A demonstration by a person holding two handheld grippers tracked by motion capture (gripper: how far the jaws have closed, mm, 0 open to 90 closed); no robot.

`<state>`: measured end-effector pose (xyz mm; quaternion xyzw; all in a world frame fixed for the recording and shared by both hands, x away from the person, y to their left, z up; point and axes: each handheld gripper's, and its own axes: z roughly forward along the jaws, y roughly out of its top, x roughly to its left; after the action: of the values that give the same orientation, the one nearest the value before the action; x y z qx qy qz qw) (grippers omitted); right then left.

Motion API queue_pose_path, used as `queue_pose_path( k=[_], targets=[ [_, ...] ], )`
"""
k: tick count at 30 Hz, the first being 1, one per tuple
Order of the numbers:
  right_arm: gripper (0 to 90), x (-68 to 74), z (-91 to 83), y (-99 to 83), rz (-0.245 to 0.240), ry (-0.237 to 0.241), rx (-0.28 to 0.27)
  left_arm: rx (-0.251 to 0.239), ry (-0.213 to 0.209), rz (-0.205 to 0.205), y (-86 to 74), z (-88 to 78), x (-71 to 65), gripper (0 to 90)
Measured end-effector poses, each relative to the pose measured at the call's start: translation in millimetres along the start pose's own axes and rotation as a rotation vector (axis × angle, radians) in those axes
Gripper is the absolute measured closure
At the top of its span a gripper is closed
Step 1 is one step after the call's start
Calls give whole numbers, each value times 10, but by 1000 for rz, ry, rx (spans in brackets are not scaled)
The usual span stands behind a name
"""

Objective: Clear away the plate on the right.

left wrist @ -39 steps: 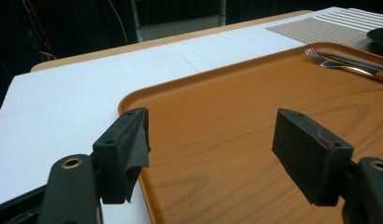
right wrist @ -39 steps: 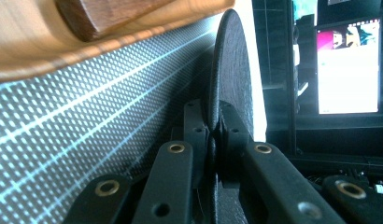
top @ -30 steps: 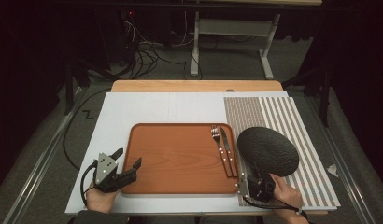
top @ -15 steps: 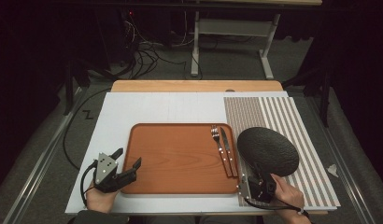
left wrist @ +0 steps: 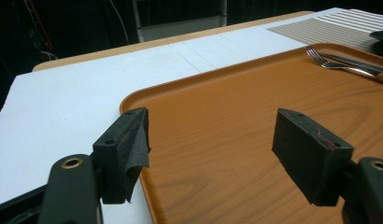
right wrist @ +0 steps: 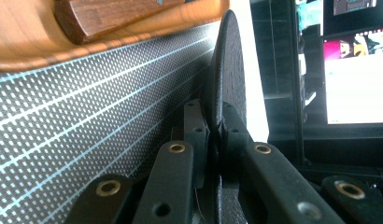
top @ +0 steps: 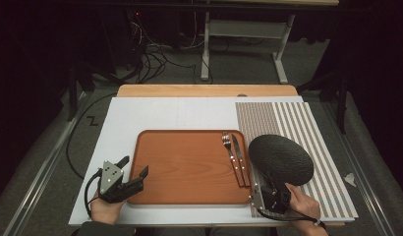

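Note:
A black round plate (top: 281,159) is lifted at a tilt above the striped placemat (top: 307,132), right of the wooden tray (top: 185,167). My right gripper (top: 272,189) is shut on the plate's near rim; in the right gripper view the plate (right wrist: 227,70) stands edge-on between the two jaws. A fork (top: 230,156) and a wooden-handled knife (top: 240,160) lie side by side at the tray's right end. My left gripper (top: 133,173) rests at the tray's near left corner, jaws wide apart, with nothing between its fingers (left wrist: 129,144) but the tray's edge (left wrist: 133,105).
A white board (top: 155,115) covers the wooden table (top: 204,90). A metal stand (top: 241,29) and cables (top: 155,54) sit on the floor beyond the far edge. A small white scrap (top: 350,179) lies off the board's right side.

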<state>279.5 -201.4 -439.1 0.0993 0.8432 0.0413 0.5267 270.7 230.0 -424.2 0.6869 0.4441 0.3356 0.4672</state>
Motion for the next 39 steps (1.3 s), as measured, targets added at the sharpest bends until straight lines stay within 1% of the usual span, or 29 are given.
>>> queue_pose_path(
  k=[5,10,11,13,16,17,19,22,25,26,27,29,32,37,38,39],
  targets=[
    [871,-20,-12,7,-15,-3,-13,1,-1,-1,-1,7,1,277],
    [870,-60,-3,12,-9,-6,-23,-1,3,-5,-1,4,10,277],
    [872,-63,2,12,-11,-9,-27,-1,4,-5,-1,4,10,277],
    [871,-74,-5,22,-26,-11,-19,-3,5,-9,-1,5,11,277],
    [872,-101,-14,40,-24,-12,-26,-1,5,-8,-1,5,15,277],
    [872,-114,-14,49,-32,-14,-33,-1,5,-9,-1,6,16,277],
    [873,-134,-28,73,-37,-23,-35,-2,4,-9,-1,6,17,277],
    [872,-174,-44,110,-47,-27,-53,-2,3,-10,-1,5,19,277],
    [873,-206,-76,156,-63,-34,-58,-4,3,-10,-1,3,19,277],
    [872,-218,-79,172,-70,-39,-71,-4,3,-10,-1,3,19,277],
    [872,-221,-90,185,-63,-38,-73,-4,3,-9,-1,3,18,277],
    [872,-240,-102,216,-71,-38,-81,-3,3,-9,-1,4,18,277],
    [872,-249,-106,258,-85,-45,-97,-2,3,-10,0,4,19,277],
    [873,-243,-113,336,-96,-41,-111,-2,4,-9,-1,6,18,277],
    [872,-248,-113,354,-105,-39,-117,-2,4,-9,-1,6,19,277],
    [873,-242,-112,370,-105,-40,-126,-1,4,-9,-1,5,19,277]
  ],
)
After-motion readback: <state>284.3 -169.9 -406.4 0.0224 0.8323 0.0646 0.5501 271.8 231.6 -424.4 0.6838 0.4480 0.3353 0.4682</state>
